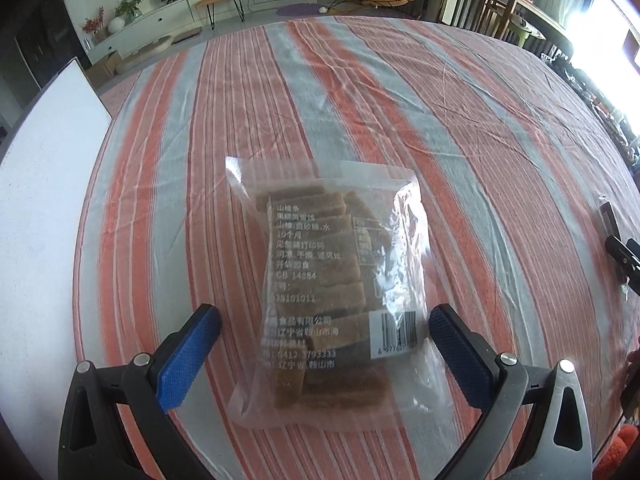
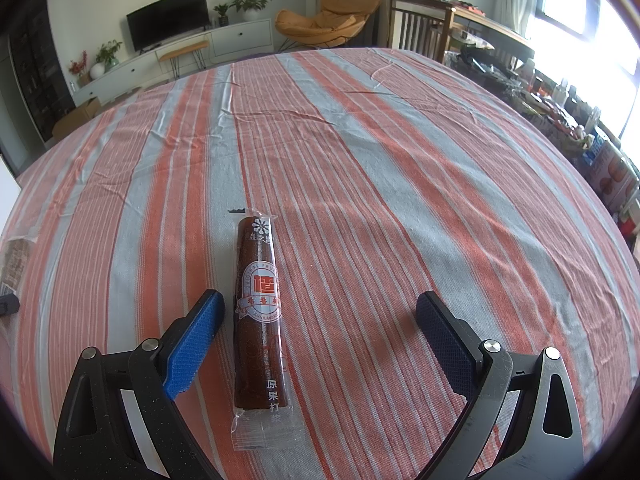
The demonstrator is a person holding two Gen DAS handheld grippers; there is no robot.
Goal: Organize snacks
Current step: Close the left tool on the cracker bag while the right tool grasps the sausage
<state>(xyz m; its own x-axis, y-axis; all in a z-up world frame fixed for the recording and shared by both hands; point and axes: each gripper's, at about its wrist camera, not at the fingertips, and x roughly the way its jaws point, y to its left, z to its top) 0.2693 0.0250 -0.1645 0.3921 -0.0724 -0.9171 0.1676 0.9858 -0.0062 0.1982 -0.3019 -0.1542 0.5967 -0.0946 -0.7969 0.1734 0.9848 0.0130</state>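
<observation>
Clear plastic bag of brown snack bars (image 1: 320,292) lies between our spread left gripper (image 1: 325,346) fingers — the dark-red snack roll (image 2: 258,316) lies at eleven o'clock inside our open right gripper (image 2: 320,336) — both flat on striped cloth (image 2: 400,200).

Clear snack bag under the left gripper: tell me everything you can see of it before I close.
The clear snack bag is a transparent, glossy plastic pouch lying flat on the striped tablecloth, long axis running away from the camera. Inside are stacked brown rectangular strips. White printed text covers its face, and a white barcode label sits near the right edge. The bag looks sealed and slightly crinkled. The left gripper has its jaws open on either side of the bag's near half; whether they touch it cannot be told.
</observation>
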